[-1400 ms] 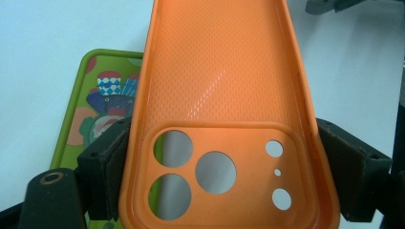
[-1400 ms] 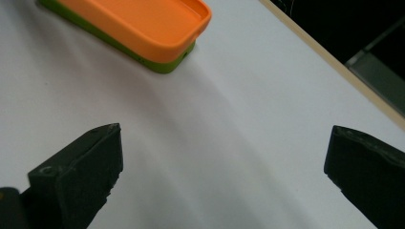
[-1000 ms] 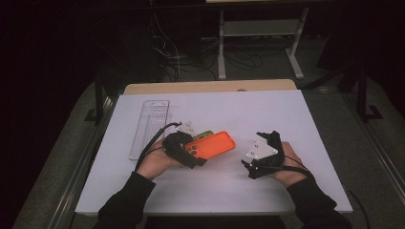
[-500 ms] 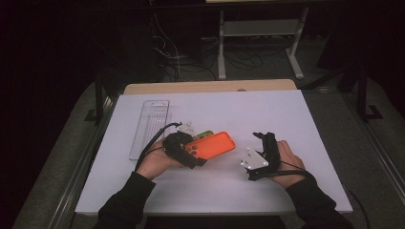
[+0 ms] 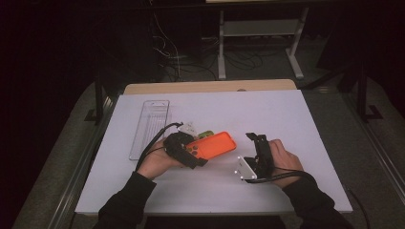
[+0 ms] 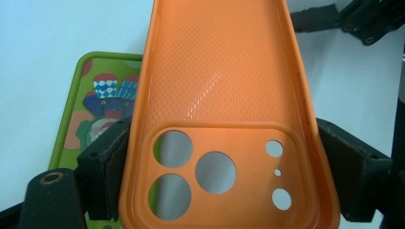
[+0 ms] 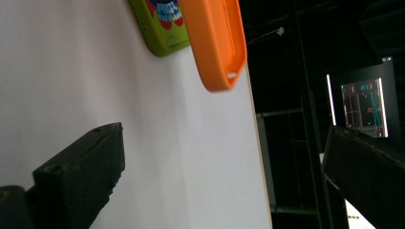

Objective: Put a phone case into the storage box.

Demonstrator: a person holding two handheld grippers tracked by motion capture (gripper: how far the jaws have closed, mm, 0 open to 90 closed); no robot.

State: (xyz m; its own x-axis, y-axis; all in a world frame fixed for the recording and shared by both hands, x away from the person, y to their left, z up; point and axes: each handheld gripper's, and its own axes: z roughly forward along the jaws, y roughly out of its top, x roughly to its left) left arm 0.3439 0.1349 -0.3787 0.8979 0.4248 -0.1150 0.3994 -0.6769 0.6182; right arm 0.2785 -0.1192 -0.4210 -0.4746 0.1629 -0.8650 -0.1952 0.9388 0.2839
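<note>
Left tool (image 5: 191, 151) grips an orange phone case (image 5: 212, 145) by its camera-cutout end, one black jaw pressed against each long side, as the left gripper view shows with the case's textured inner face turned up toward the camera. From the high view, the case sticks out to the right of the person's left hand (image 5: 155, 162) above the white bench (image 5: 296, 114), near its middle. Beneath and just behind the orange case lies a green phone case (image 6: 83, 107) printed with a colourful cartoon figure; it rests flat on the bench, and the orange case overlaps its right side. Whether the two touch cannot be told.

Right tool (image 5: 255, 148) is held in the person's right hand (image 5: 282, 160) to the right of the orange case and apart from it, tilted onto its side, with its grey plate (image 5: 244, 168) facing the camera. Its jaws stand wide apart with nothing between them; in the right gripper view the far end of the orange case and a corner of the green one show beyond them.

A clear plastic tray (image 5: 150, 126) lies lengthwise on the bench, left of the left tool. Dark sleeves cover both forearms.
</note>
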